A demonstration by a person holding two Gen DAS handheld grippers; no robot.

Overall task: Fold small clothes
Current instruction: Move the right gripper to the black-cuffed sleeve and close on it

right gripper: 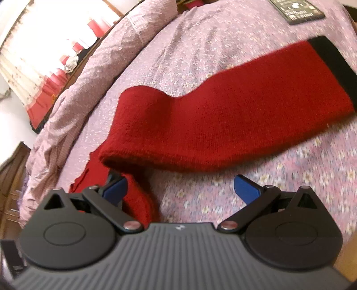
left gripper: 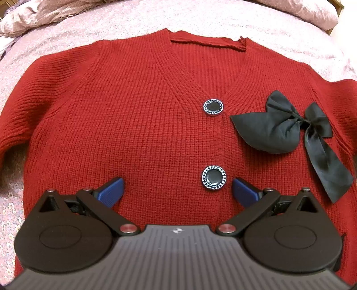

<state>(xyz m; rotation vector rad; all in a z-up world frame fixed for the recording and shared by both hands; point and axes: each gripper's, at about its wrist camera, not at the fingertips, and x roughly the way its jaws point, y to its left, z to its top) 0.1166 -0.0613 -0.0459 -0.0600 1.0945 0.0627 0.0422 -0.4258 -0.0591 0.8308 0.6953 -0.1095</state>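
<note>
**Cardigan spread flat, folding barely begun**

The red cardigan [left gripper: 133, 116] lay face up on the bed [left gripper: 133, 20], its front buttoned and its body smooth. Two buttons showed down the placket, an upper button [left gripper: 213, 107] and a lower button [left gripper: 214, 177], with a black bow [left gripper: 283, 127] pinned beside them. The neckline pointed away from the left wrist camera, toward a rumpled quilt [left gripper: 44, 15] at the far edge.

The left tongs [left gripper: 177, 191] hovered low over the lower front of the cardigan, spread wide with nothing between the blue pads [left gripper: 111, 191]. Whether they touched the knit could not be told.

The right tongs [right gripper: 180, 189] were likewise wide open and empty. They sat just beside the sleeve [right gripper: 223, 120], which stretched out across the floral bedspread [right gripper: 290, 178] with its black cuff [right gripper: 332, 60] at the far end. The sleeve bent near the shoulder, and a fold of red knit bunched against the left pad. A dark flat box [right gripper: 296, 9] lay well apart near the far edge of the bed.

Judging from this, the laying-out was done but no fold had been made. The sleeve was still extended, and the body was unfolded. Left to do, most likely: bring the sleeves across the front, then fold the body over.
</note>
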